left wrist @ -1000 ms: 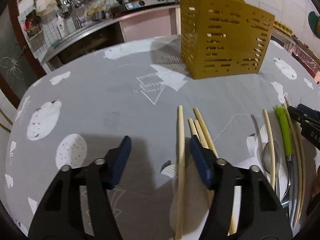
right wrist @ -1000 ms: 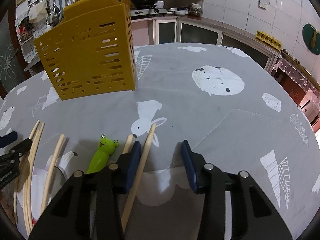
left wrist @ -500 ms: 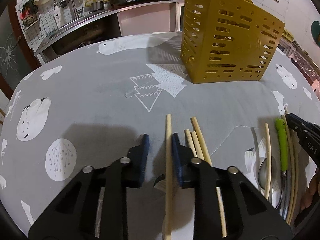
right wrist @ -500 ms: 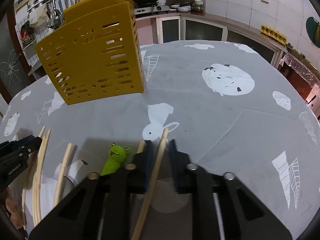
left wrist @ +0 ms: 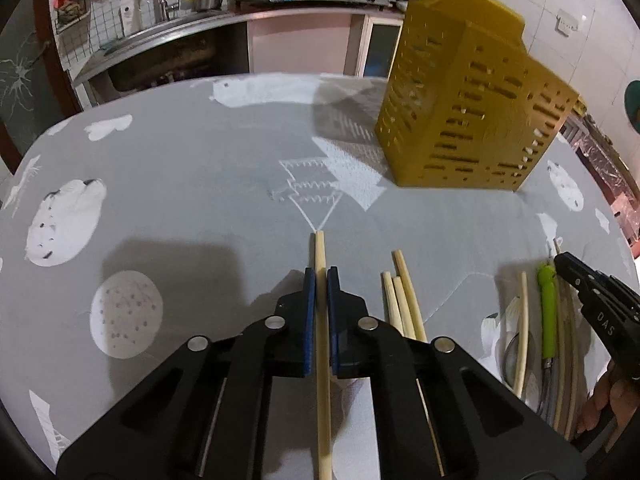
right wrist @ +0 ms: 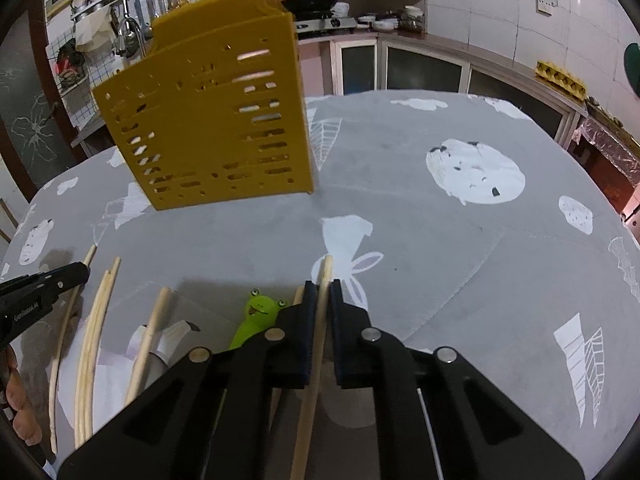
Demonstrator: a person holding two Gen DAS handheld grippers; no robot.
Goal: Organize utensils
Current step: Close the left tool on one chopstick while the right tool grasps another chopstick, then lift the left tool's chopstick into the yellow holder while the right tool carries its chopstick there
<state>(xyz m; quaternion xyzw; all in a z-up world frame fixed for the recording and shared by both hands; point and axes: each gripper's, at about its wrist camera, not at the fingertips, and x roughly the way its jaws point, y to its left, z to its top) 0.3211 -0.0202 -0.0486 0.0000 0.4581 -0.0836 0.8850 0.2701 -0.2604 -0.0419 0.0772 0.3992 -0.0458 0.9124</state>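
Observation:
My left gripper (left wrist: 321, 278) is shut on a pale wooden chopstick (left wrist: 320, 252) that points away along the grey cloth. My right gripper (right wrist: 321, 290) is shut on another wooden chopstick (right wrist: 325, 270). A yellow slotted utensil holder (left wrist: 464, 120) stands upright at the back right in the left wrist view and at the back left in the right wrist view (right wrist: 216, 132). Several loose chopsticks (left wrist: 402, 300) lie to the right of my left gripper. A green frog-handled utensil (right wrist: 258, 314) lies just left of my right gripper, and also shows in the left wrist view (left wrist: 547, 312).
The table carries a grey cloth with white prints (left wrist: 180, 184). A metal spoon (left wrist: 512, 354) and more chopsticks (right wrist: 94, 340) lie between the grippers. My right gripper shows at the right edge of the left wrist view (left wrist: 596, 304). Kitchen counters (right wrist: 440, 60) stand behind.
Both grippers went from wide open to shut, each closing on a chopstick. Both cameras have risen, and the holder now looks nearer.

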